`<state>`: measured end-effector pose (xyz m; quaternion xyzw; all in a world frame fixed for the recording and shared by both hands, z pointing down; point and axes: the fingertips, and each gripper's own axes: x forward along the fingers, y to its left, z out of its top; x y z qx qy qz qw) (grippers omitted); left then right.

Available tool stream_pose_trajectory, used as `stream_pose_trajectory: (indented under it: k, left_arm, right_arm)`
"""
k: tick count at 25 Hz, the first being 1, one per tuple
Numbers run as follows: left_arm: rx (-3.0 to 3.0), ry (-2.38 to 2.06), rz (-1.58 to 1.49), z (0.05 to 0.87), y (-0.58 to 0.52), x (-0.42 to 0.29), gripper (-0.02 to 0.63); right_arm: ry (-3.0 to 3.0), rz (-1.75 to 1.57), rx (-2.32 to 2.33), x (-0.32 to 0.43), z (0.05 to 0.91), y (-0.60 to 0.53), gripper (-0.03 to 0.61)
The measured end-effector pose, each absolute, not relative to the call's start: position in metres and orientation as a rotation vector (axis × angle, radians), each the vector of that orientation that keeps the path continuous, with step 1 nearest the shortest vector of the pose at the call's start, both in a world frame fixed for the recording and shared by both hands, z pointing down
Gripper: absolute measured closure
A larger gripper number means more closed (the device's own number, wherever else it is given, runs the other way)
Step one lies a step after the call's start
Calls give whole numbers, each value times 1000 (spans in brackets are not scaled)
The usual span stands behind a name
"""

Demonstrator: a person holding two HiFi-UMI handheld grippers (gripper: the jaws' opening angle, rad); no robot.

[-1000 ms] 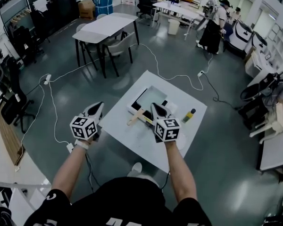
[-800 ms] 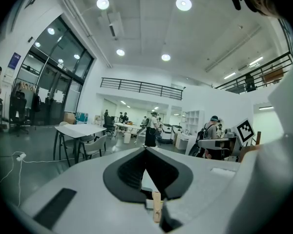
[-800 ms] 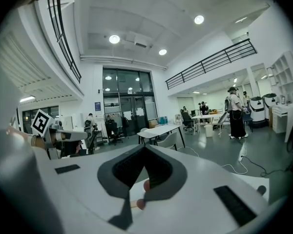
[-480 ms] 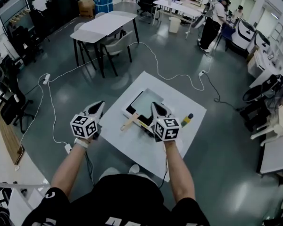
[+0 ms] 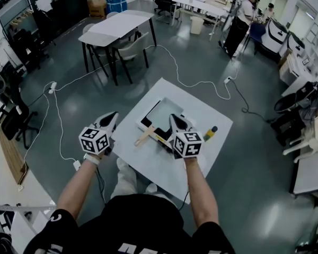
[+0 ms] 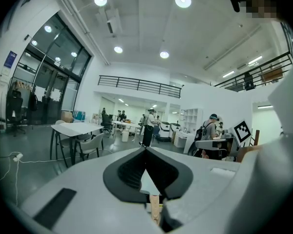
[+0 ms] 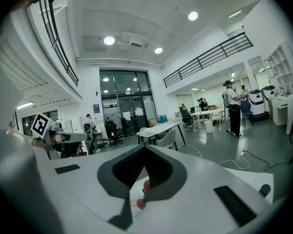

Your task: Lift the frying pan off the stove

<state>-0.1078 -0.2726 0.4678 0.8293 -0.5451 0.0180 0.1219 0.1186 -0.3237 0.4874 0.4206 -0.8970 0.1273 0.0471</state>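
Tools: left tool (image 5: 112,116) and right tool (image 5: 175,119) are both sitting closed, empty
Frying pan (image 5: 165,111): resting on the stove (image 5: 146,123), handle (image 5: 147,135) pointing between them
Risk: closed jaws could be knocking the handle, skidding the pan across the counter (image 5: 148,165)

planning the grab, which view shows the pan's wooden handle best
The head view: the wooden handle shows whole from above. The left gripper view shows only a sliver; the right gripper view shows nothing clear of it.
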Motion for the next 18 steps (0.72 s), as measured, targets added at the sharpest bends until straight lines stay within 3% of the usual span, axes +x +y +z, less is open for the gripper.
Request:
stream_pose_trajectory:
  k: [18]
  left_arm:
    - [2439,-1505,38,490,-295,-97,620]
  right_arm:
    - [-2682,390,1303,121,508,-338,586]
